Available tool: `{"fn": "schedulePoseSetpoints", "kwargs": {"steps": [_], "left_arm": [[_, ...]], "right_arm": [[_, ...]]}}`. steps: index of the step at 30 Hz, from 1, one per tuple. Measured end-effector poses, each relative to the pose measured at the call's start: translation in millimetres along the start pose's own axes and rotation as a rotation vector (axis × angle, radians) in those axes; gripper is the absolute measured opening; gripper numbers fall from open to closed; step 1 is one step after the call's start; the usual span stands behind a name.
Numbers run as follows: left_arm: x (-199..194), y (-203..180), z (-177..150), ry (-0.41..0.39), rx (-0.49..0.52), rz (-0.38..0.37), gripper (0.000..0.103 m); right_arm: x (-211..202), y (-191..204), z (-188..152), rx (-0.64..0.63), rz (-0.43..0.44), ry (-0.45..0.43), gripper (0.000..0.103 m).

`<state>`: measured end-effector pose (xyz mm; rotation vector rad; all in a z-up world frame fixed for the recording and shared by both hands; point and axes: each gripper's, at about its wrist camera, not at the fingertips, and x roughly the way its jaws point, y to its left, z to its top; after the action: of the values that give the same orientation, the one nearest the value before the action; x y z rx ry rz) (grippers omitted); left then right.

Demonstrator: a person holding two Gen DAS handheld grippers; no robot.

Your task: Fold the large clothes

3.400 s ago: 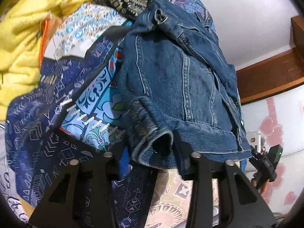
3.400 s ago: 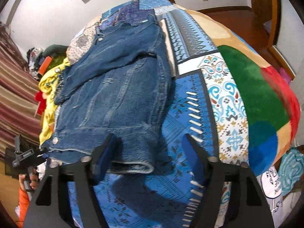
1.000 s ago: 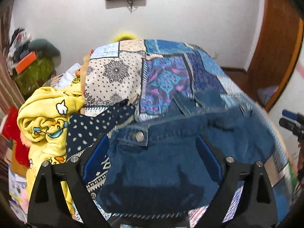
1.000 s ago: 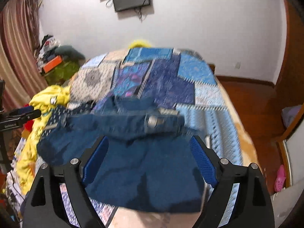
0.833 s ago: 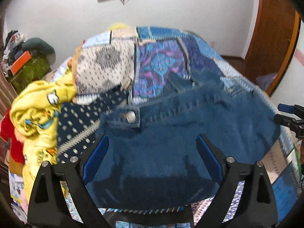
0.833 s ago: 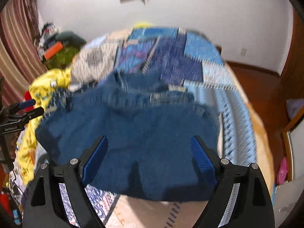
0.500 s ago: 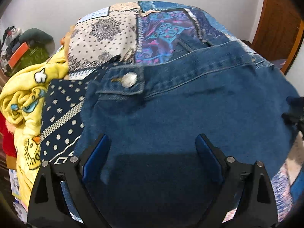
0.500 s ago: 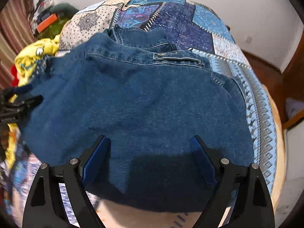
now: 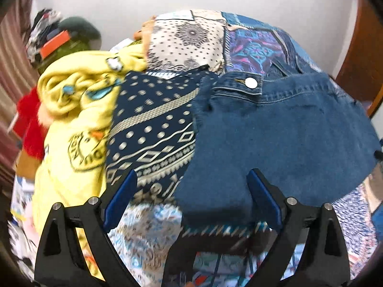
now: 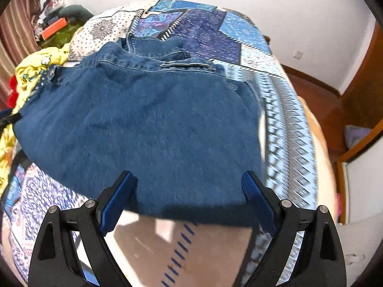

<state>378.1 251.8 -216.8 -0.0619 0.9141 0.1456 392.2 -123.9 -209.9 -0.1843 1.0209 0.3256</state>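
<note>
Folded denim jacket point(image 9: 275, 138) at right, yellow cloth point(image 9: 74, 124) at left, patterned quilt point(image 9: 153, 124) between; left gripper point(image 9: 191, 191) spread wide below.

My left wrist camera sits low over the bed point(image 9: 251, 45), looking forward between its prongs toward the far white wall point(image 9: 119, 2); it is close above the denim jacket point(image 9: 287, 138), with the yellow clothes heap point(image 9: 76, 119) at its left. My right wrist camera faces the same wall point(image 10: 263, 2) from further right, equally close over the jacket point(image 10: 148, 119). Both views share the jacket, the patchwork quilt point(image 10: 203, 31) and that heap.
</note>
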Motion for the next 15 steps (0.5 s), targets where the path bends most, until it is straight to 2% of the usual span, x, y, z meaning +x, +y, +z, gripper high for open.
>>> {"fn": "schedulePoseSetpoints", "kwargs": {"steps": [2, 5, 11, 15], "left_arm": [[-12, 7, -5, -0.007, -0.03, 0.005, 0.094], [-32, 12, -14, -0.038, -0.076, -0.02, 0.094], [-48, 14, -31, -0.056, -0.28, -0.21, 0.094], [-30, 3, -41, 0.022, -0.363, -0.333, 0.094]], "right_arm": [[-4, 1, -5, 0.009, -0.044, 0.017, 0.09], [-11, -3, -11, 0.032, -0.037, 0.028, 0.09], [-41, 4, -6, 0.052, -0.021, -0.044, 0.09], [-55, 21, 4, 0.017, -0.014, -0.097, 0.09]]}}
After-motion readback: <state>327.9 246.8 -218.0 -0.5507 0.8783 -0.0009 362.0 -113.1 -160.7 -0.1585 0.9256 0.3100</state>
